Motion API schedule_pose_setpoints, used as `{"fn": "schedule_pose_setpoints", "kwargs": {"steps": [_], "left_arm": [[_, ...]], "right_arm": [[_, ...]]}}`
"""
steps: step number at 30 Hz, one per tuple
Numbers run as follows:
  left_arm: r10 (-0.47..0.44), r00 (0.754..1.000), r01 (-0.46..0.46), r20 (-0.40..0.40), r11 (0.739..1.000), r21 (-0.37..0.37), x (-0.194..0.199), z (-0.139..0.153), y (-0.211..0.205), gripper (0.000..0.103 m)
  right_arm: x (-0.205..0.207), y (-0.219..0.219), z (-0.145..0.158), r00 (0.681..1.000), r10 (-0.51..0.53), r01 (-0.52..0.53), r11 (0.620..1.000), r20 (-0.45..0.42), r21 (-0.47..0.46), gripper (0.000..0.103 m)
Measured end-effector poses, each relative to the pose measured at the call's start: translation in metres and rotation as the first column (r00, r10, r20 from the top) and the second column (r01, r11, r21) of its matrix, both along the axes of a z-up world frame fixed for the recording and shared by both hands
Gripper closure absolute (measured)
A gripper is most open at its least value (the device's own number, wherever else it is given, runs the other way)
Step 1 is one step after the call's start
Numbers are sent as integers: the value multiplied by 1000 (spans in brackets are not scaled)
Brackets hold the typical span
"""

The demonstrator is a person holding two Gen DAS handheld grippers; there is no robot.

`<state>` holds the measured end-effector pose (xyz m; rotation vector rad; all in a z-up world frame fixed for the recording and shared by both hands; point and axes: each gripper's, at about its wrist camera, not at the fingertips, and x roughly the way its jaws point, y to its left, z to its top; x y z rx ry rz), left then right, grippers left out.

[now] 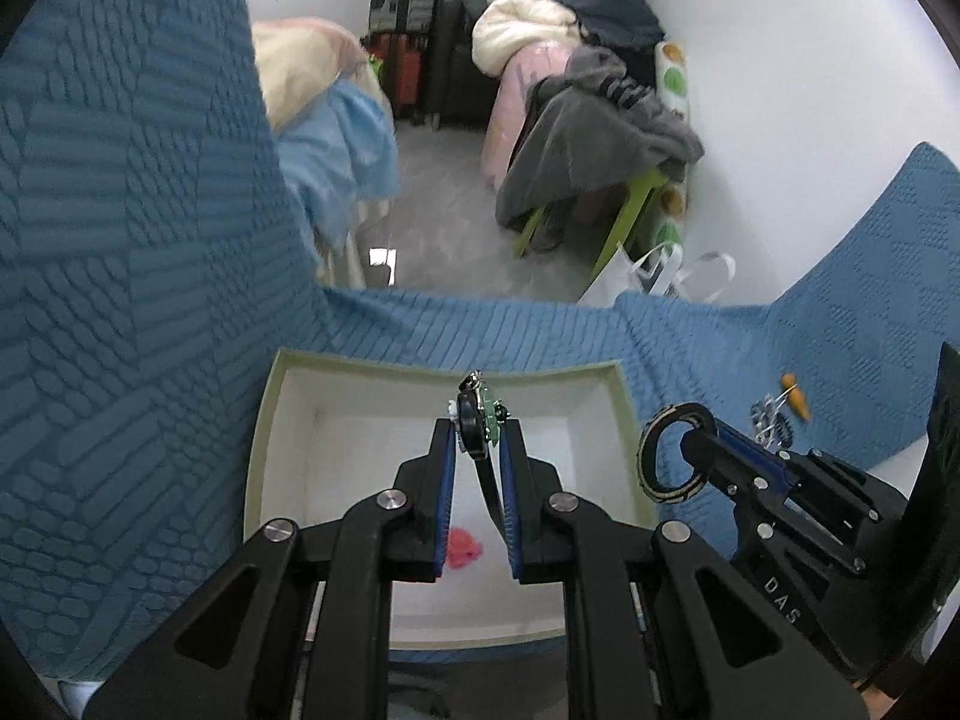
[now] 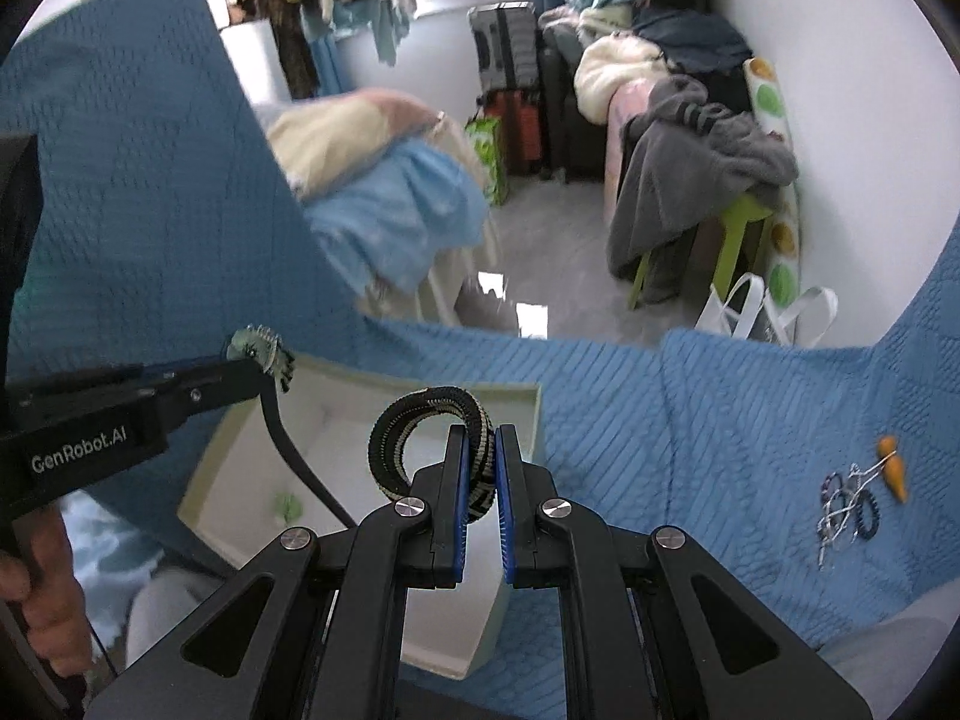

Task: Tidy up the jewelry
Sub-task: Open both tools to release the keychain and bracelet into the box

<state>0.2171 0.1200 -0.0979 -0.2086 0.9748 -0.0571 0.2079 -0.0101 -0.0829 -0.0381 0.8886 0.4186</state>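
Observation:
A pale green box (image 1: 259, 450) with a white inside lies open on the blue bedspread. My left gripper (image 1: 477, 441) is shut on a black-strapped piece with a green ornament (image 1: 480, 420) and holds it above the box; it also shows in the right wrist view (image 2: 264, 357). My right gripper (image 2: 482, 450) is shut on a black-and-cream beaded bangle (image 2: 399, 444), held over the box's right edge (image 2: 537, 414); the bangle shows in the left wrist view (image 1: 666, 456). A pink item (image 1: 465, 546) lies in the box.
A small tangle of dark bracelets and silver chain (image 2: 849, 507) with orange beads (image 2: 894, 465) lies on the bedspread (image 2: 690, 420) to the right. Beyond the bed edge are the floor, a white bag (image 2: 756, 306) and a clothes-covered green stool (image 2: 741, 222).

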Motion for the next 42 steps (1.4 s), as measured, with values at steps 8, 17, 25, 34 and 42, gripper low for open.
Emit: {"fn": "schedule_pose_setpoints", "kwargs": {"steps": [8,17,25,34,42], "left_arm": [[9,999,-10,-46,1000,-14,-1,-17,9,88],[40,999,-40,-26,999,8,-5,-12,12,39],[80,994,-81,77,997,9,-21,20,14,35],[105,976,-102,191,994,-28,-40,60,-1,35],[118,956,-112,269,993,-40,-57,77,-28,36]], "right_arm": [[3,6,-26,998,3,-4,1000,-62,-26,96],[3,3,-13,999,22,-22,1000,-49,11,84],[-1,-12,29,998,25,-28,998,64,51,71],[-9,-37,83,976,24,-40,997,219,68,71],[-18,-60,98,954,14,-33,998,300,56,71]]}}
